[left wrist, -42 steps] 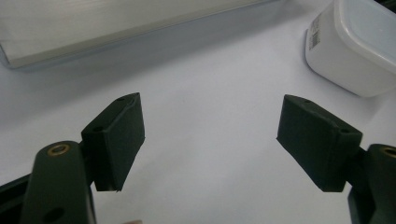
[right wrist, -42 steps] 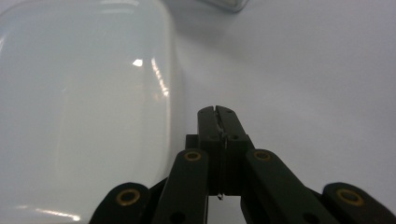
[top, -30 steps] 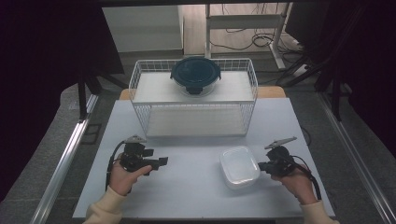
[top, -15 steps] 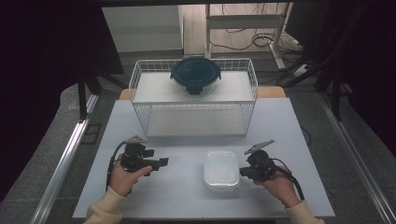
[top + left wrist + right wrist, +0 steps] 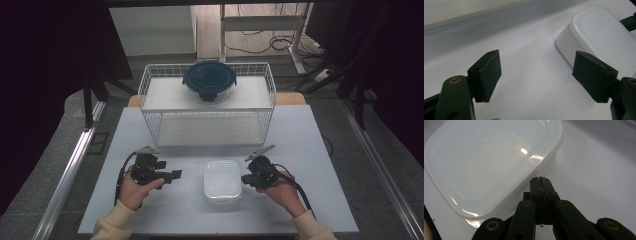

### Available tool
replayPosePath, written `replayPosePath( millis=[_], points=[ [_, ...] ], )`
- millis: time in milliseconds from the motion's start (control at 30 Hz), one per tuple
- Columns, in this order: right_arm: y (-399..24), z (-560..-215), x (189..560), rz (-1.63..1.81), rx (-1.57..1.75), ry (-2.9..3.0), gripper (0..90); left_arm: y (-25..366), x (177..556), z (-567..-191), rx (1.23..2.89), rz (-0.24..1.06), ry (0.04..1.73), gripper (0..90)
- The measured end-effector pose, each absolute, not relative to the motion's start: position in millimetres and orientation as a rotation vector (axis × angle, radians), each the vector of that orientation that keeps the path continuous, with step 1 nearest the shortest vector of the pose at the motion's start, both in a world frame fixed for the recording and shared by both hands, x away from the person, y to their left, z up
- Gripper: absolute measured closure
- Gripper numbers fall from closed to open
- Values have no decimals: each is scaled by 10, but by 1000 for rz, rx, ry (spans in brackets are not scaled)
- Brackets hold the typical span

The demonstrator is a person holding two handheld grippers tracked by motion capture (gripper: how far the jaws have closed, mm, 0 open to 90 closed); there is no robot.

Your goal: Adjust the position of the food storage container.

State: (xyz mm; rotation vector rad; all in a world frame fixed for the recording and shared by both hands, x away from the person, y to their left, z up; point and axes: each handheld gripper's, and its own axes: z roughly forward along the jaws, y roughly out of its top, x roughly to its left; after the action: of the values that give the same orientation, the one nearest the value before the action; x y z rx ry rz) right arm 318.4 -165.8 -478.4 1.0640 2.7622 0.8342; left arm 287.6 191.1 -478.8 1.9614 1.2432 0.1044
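Note:
A white lidded plastic container (image 5: 222,181) lies on the white table (image 5: 300,145) near the front, between the two hands. In the high view my right gripper (image 5: 243,178) is at its right side, jaws shut. The right gripper view has the closed tips (image 5: 540,180) up against the container's side wall (image 5: 489,162), with nothing between them. My left gripper (image 5: 176,174) is held to the left of the container and points toward it, open. In the left gripper view its jaws (image 5: 537,60) stand wide apart over bare table, with the container (image 5: 604,37) ahead at the right.
A white wire basket (image 5: 150,100) stands at the back of the table, with a dark blue lidded bowl (image 5: 209,80) on top of it. Both forearms come in from the front edge. Dark floor and a metal rail lie to the left of the table.
My right gripper has moved left across the table, and the white container has slid left with it, toward the middle. The left hand has stayed where it was.

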Motion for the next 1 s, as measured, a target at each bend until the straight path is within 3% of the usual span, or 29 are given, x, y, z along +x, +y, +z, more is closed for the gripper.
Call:
replayPosePath(
  millis=[400, 567, 633, 800, 1000],
  points=[
    [-1964, -4661, 3126, 986, 1150, 2623, 888, 1940, 2862, -4758, 1938, 96, 1251, 245],
    [-2085, -4628, 3094, 1108, 1208, 2551, 554, 1926, 2851, -4741, 1933, 97, 1249, 244],
    [-2123, -4609, 3095, 1164, 1241, 2526, 472, 1927, 2850, -4738, 1933, 98, 1247, 243],
    [-2150, -4590, 3105, 1212, 1278, 2489, 342, 1936, 2853, -4736, 1932, 97, 1244, 241],
    [-2143, -4609, 3092, 1214, 1292, 2480, 294, 1933, 2851, -4725, 1928, 95, 1241, 241]
  ],
)
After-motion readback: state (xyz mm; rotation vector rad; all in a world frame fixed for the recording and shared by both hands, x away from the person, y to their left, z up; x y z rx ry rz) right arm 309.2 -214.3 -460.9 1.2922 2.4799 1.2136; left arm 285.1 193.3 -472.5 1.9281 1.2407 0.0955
